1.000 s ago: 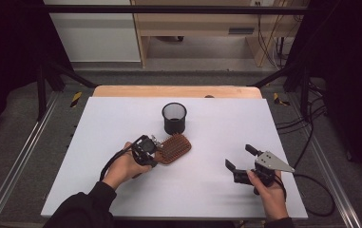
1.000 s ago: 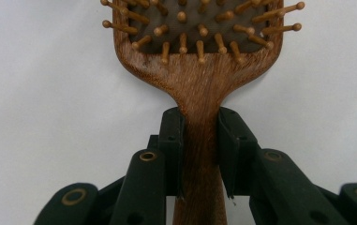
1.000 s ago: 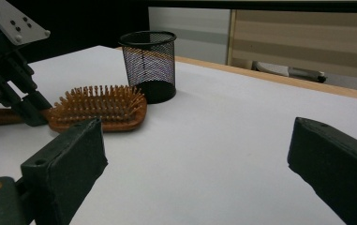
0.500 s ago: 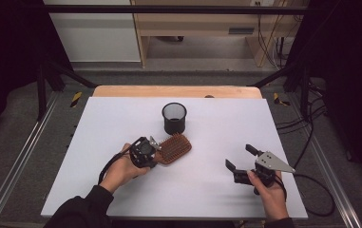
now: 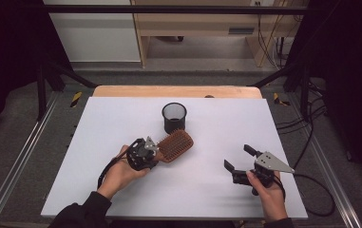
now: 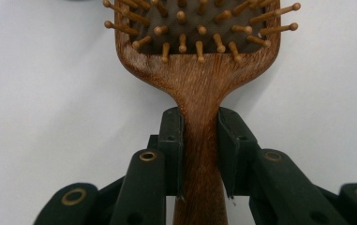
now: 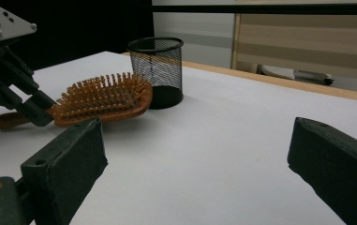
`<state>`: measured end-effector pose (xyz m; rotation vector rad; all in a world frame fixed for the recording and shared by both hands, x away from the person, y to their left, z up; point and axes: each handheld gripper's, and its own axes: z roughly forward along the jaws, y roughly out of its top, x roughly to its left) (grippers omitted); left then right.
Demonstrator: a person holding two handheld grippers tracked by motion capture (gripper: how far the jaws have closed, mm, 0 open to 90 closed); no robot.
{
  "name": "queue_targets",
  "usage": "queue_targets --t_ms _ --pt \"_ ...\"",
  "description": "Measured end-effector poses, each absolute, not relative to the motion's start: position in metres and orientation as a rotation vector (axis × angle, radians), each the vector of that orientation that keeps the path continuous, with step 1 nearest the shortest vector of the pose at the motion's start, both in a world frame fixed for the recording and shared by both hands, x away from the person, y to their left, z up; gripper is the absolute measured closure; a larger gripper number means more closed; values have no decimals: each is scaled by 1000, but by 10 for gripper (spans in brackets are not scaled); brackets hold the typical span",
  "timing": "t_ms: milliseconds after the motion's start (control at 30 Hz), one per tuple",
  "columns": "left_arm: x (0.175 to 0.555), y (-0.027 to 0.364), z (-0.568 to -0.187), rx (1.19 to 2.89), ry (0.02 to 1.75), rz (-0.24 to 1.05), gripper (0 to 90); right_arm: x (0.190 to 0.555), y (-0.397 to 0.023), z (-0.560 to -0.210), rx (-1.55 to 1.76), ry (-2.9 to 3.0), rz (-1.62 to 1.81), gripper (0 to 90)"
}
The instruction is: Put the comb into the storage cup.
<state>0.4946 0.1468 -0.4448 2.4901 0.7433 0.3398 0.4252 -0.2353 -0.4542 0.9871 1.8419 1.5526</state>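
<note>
Two hand-held grippers: high view, left hand-held gripper [image 5: 156, 152] clamps the hairbrush [image 5: 175, 145] near the mesh cup [image 5: 174, 117] on the desk [image 5: 98, 123]. Left gripper view: narrow handle grip; brush may pivot. Right gripper view: right hand-held gripper [image 7: 195, 154] gapes empty.

Beyond the left gripper [image 6: 200, 154], the hairbrush [image 6: 199, 70] head is cut off by the picture's top edge. Its handle end runs off the bottom edge, between the jaws.

The hairbrush [image 6: 199, 89] is showing grained, matt brown wood with wooden pins. The cup [image 5: 174, 117] is looking like black wire mesh, and the table [image 5: 216, 199] is appearing smooth, matt white.
</note>
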Motion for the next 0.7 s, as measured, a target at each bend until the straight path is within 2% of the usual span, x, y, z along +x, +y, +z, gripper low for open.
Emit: queue_targets --t_ms 300,700 --pt "478 147 -438 2285 728 361 731 430 -206 -454 1042 1928 1679 40" --pt "465 137 -439 2260 682 380 731 452 -158 -456 1090 2043 1815 43"
